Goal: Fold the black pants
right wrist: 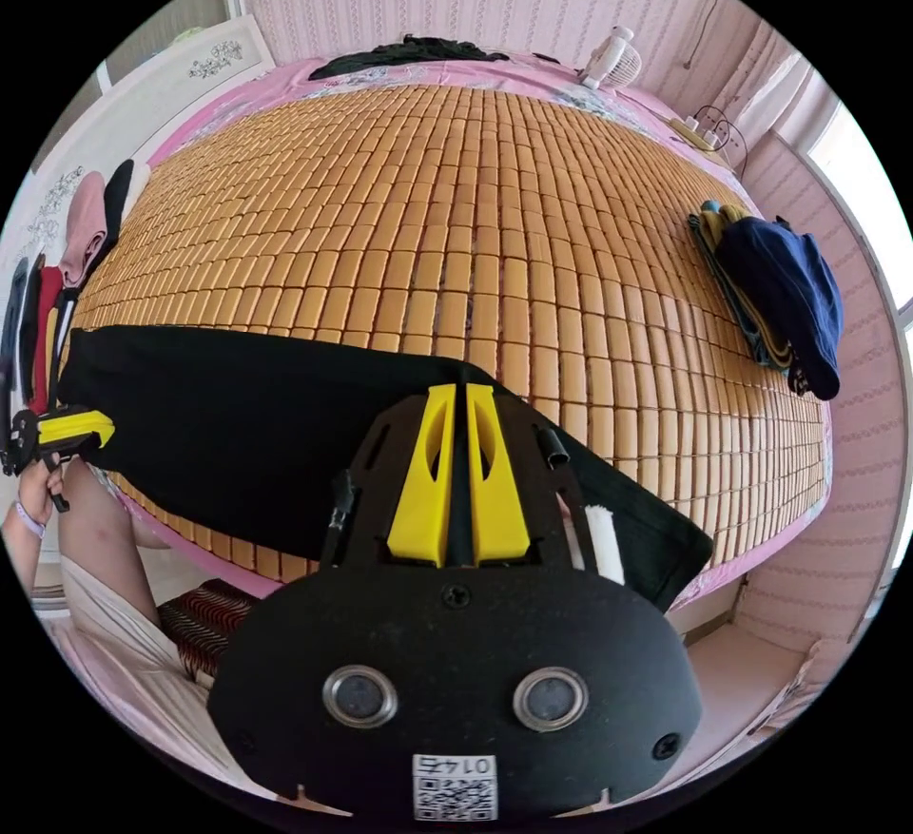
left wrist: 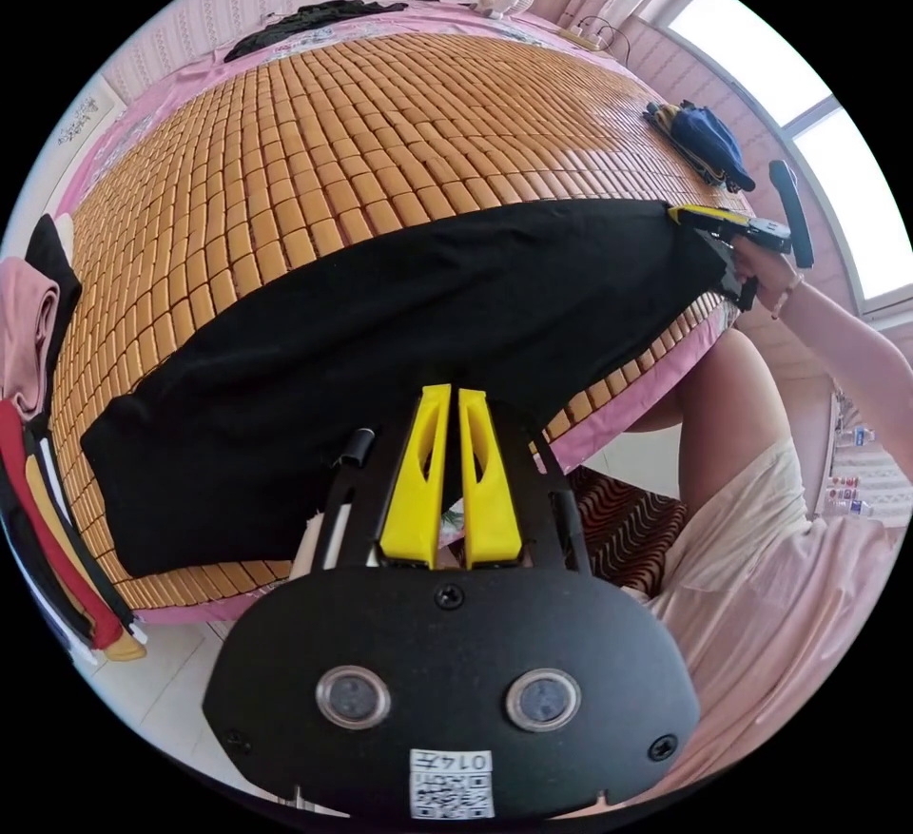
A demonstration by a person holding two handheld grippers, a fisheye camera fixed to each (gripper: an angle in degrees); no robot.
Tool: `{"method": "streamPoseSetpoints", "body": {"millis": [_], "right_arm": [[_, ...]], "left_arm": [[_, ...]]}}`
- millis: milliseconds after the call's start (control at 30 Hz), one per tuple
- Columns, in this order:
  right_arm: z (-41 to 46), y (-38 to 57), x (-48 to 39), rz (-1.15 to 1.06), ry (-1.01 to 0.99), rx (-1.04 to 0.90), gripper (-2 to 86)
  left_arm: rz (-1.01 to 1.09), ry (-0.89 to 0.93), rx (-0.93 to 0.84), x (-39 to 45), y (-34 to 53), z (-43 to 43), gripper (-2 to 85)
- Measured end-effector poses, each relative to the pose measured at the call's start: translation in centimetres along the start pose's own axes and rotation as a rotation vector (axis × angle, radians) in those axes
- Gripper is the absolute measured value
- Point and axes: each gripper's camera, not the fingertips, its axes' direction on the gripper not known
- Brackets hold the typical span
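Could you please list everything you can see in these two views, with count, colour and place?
black pants: one, black, stretched along the mat's near edge.
bamboo mat: one, orange-tan, covering the bed.
pink sheet: one, pink, showing round the mat's edges.
blue clothes pile: one, navy with yellow, on the mat by the window side.
dark garment: one, black, at the bed's far edge.
fan: one, white, at the far corner.
hanging clothes: several, pink, red, black, beside the bed.
left gripper: one, yellow jaws, shut on the pants.
right gripper: one, yellow jaws, shut on the pants.
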Motion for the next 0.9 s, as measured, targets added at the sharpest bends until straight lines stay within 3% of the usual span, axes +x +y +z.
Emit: {"method": "streamPoseSetpoints", "body": {"millis": [133, 300, 367, 433, 567, 700, 900], "right_arm": [[-3.9, 4.9, 4.8, 0.195, -0.061, 0.107, 2.7], [-6.7, 19.6, 15.0, 0.711, -0.046, 0.293, 9.5], [-4.9, 25.4, 20.2, 1.015, -0.247, 0.331, 13.3], [-3.7, 27.0, 22.1, 1.12, -0.309, 0.318, 14.2], [-0.1, 25.9, 23.2, 1.095, -0.478, 0.181, 13.0], [0.1, 24.5, 23.1, 1.059, -0.479, 0.096, 7.9], [-6.6, 17.6, 22.1, 0.726, -0.37, 0.293, 4.6]], "left_arm": [[0.012, 0.017, -0.001, 0.8, -0.7, 0.1, -0.8], [-0.008, 0.013, 0.035, 2.3, -1.1, 0.2, -0.9], [-0.018, 0.006, 0.033, 2.9, -1.3, 0.3, -0.9], [-0.031, 0.004, 0.028, 3.3, -1.6, 0.3, -1.0], [-0.037, -0.001, 0.009, 4.4, -2.3, 0.3, -1.0], [-0.027, -0.012, 0.012, 5.5, -2.6, 0.4, -0.9], [-0.07, 0.043, -0.008, 6.4, -2.7, 0.2, -0.6]]}}
